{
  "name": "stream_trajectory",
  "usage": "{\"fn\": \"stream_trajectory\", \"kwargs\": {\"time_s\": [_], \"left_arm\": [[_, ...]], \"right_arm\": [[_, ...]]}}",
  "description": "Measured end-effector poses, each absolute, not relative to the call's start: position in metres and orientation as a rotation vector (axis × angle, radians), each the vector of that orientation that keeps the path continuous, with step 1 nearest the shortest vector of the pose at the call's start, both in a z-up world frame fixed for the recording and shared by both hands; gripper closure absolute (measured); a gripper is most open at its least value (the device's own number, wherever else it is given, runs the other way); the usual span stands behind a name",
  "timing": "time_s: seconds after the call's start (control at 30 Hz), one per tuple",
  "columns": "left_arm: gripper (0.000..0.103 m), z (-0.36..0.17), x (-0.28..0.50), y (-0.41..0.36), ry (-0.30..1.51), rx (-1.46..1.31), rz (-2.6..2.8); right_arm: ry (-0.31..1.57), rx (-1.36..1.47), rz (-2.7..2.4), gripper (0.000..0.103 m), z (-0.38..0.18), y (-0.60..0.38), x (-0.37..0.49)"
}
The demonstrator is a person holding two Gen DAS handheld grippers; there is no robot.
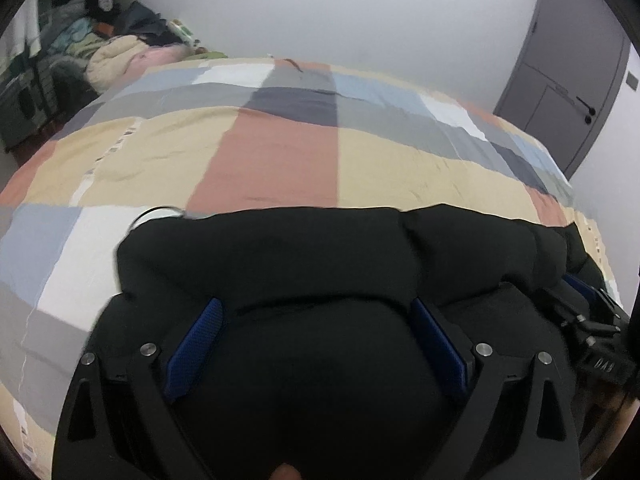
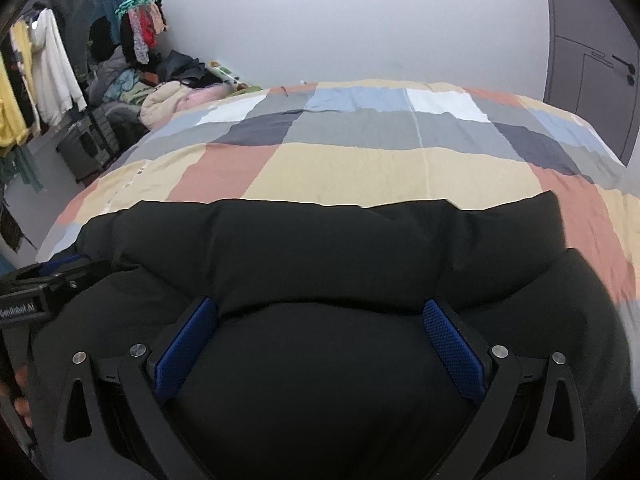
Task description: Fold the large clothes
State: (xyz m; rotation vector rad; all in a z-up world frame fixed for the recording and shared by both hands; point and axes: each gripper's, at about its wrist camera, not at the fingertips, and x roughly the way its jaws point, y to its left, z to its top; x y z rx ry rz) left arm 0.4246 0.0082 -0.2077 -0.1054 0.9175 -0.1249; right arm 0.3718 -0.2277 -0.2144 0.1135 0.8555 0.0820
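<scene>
A large black padded garment (image 1: 320, 256) lies on the near part of a bed with a checked cover (image 1: 276, 152). It also shows in the right wrist view (image 2: 320, 240). My left gripper (image 1: 316, 312) has its jaws wide apart, and a thick bulge of the black fabric fills the gap between its blue pads (image 1: 200, 344). My right gripper (image 2: 320, 312) stands the same way, jaws wide with fabric bulging between the blue pads (image 2: 452, 348). Each gripper shows at the edge of the other's view, the right one (image 1: 592, 320) and the left one (image 2: 44, 284).
The checked bed cover (image 2: 360, 152) stretches away beyond the garment. A pile of clothes and bedding (image 2: 168, 96) sits at the far left corner by hanging clothes (image 2: 48, 80). A grey door (image 1: 568, 80) is at the right. A white wall is behind.
</scene>
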Motion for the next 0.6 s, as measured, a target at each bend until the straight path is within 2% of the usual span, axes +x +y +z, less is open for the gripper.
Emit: {"fn": "stream_trajectory", "kwargs": {"time_s": [0.3,0.6], "left_arm": [[0.007,-0.204,0.384,0.057,0.869,-0.079,-0.031],[0.003,-0.228,0.382,0.063,0.904,-0.120,-0.055]], "right_arm": [[0.820,0.092,0.033,0.000,-0.194,-0.262,0.333],[0.805,0.143,0.024,0.000,-0.221,-0.278,0.321]]}}
